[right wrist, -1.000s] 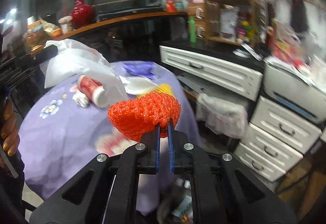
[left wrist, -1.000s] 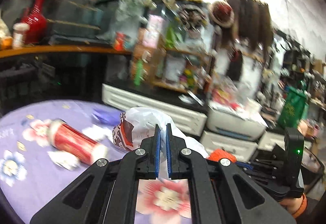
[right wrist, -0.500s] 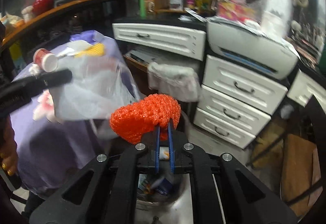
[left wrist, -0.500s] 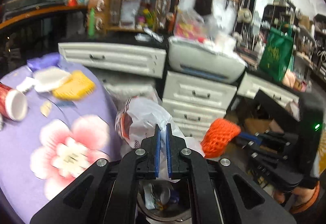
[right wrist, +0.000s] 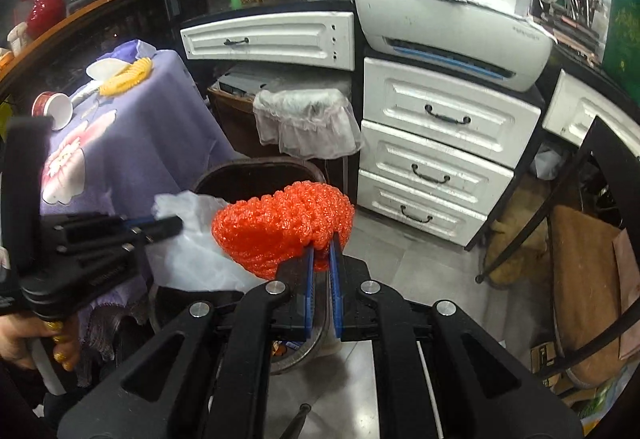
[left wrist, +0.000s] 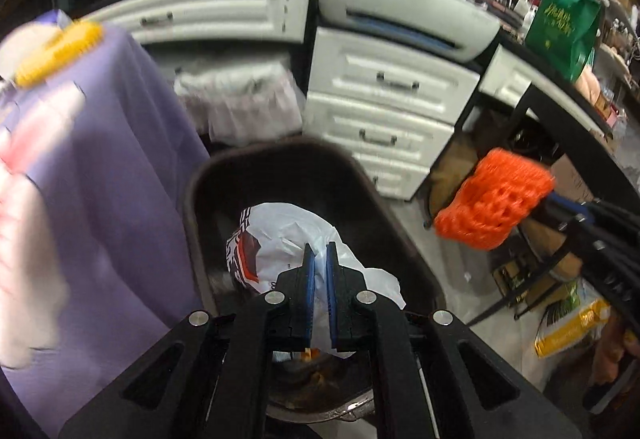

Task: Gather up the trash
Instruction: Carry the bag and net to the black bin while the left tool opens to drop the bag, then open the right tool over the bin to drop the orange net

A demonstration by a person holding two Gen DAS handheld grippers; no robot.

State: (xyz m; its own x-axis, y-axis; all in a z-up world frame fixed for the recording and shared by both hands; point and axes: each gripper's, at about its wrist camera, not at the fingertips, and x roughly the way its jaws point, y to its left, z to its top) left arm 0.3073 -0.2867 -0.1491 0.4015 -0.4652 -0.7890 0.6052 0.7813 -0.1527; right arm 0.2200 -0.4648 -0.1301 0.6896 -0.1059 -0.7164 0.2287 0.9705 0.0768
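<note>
The plastic bag hangs over the open bin, pinched by the left claw; the right claw grips the orange net beside it. Part each claw only once squarely above the bin.

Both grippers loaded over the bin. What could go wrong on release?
1. The white plastic bag is light and billowy; it may cling to the left gripper or drape over the dark bin's rim.
2. The orange foam net, in the right gripper, seems near the bin's edge and could land on the floor.
</note>
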